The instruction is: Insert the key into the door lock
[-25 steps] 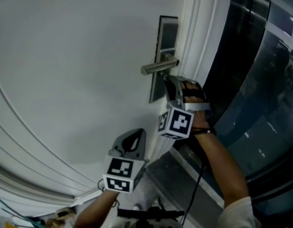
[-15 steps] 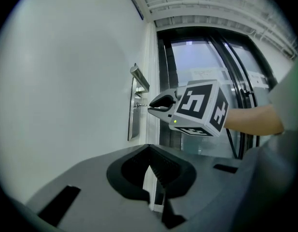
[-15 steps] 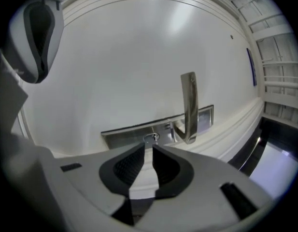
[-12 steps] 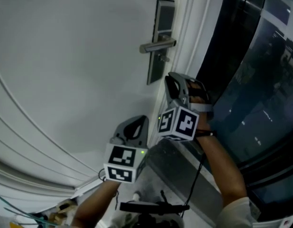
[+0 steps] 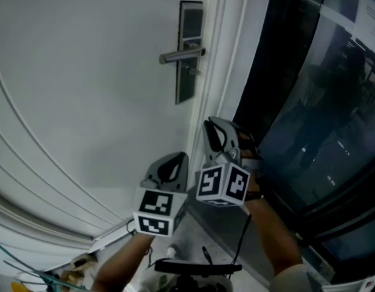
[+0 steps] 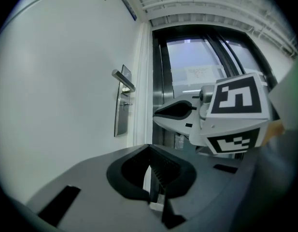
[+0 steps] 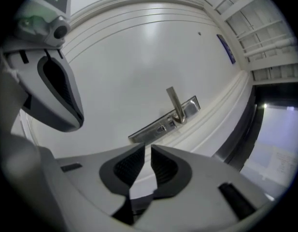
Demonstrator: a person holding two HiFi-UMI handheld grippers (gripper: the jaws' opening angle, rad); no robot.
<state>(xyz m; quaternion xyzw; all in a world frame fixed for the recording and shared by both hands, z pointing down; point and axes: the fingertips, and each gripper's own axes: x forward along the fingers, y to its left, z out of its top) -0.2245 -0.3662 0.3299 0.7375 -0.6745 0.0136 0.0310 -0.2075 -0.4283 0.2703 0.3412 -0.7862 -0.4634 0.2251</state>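
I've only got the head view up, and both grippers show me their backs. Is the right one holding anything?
Observer: No. In the right gripper view, the right gripper has its jaws a narrow gap apart, with only the white door showing through.
Operator: And the left one?
Observer: The left gripper has its jaws together at the tips, nothing between them.
Operator: Any key at the lock?
Observer: The left gripper view shows the lock plate side-on: a small piece sticks out just below the lever handle, too small to identify.
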